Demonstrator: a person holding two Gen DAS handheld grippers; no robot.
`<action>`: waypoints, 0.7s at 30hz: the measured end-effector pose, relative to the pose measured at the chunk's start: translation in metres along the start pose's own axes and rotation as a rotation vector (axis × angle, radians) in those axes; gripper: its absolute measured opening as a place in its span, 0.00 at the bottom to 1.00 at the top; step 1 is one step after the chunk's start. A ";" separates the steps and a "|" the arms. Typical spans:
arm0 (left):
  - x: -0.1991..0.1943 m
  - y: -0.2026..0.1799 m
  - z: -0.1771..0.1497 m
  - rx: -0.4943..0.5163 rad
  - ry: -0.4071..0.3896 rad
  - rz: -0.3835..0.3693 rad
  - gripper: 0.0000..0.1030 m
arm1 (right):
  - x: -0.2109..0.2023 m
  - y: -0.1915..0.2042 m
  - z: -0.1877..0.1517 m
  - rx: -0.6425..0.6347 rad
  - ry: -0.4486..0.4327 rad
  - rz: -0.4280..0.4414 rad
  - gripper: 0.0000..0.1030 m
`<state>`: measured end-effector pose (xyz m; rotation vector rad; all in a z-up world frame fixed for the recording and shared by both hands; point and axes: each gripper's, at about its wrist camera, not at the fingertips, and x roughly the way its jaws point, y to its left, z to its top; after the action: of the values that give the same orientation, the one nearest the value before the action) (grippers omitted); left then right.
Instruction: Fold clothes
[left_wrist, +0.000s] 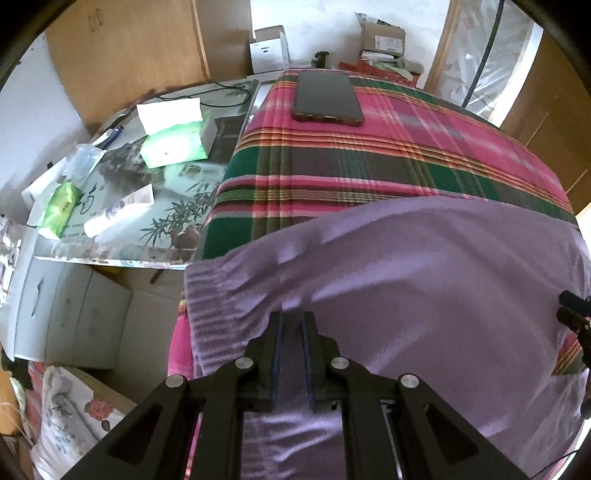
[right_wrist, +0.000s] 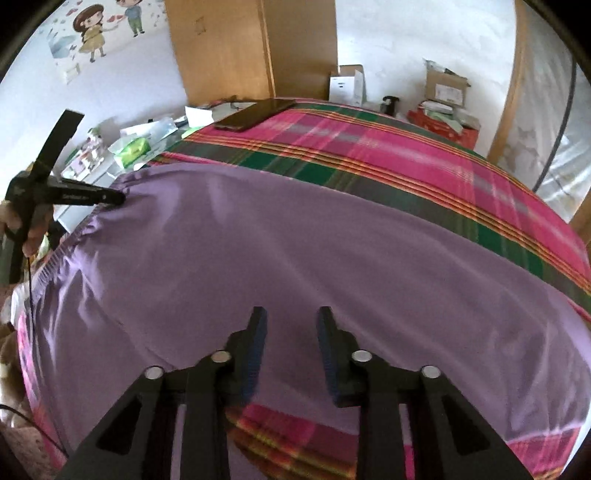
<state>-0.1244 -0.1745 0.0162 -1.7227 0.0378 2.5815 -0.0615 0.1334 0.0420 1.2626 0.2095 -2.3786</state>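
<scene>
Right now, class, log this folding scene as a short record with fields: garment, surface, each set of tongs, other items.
garment: purple garment, spread flat
surface: plaid cloth covering the table
left tongs: shut on a fold of the purple garment near its gathered edge
right tongs: open above the garment, nothing between them
other items: phone on the plaid cloth; tissue pack on the side table

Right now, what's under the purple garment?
The purple garment lies on a pink-and-green plaid cloth, which shows beyond its far edge and beneath its near hem. Whatever lies under that cloth is covered. A phone sits on the cloth, beyond the garment.
</scene>
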 end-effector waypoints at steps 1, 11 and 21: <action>0.001 0.001 0.002 0.000 -0.008 0.002 0.10 | 0.004 0.001 0.001 0.001 0.004 0.006 0.20; 0.011 0.011 0.023 -0.043 -0.052 0.010 0.10 | 0.030 -0.001 0.018 -0.008 0.001 -0.053 0.15; 0.021 0.013 0.043 -0.050 -0.095 0.034 0.10 | 0.050 -0.013 0.048 0.021 -0.013 -0.060 0.19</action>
<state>-0.1723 -0.1857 0.0133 -1.6265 -0.0012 2.7078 -0.1277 0.1139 0.0280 1.2672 0.2215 -2.4454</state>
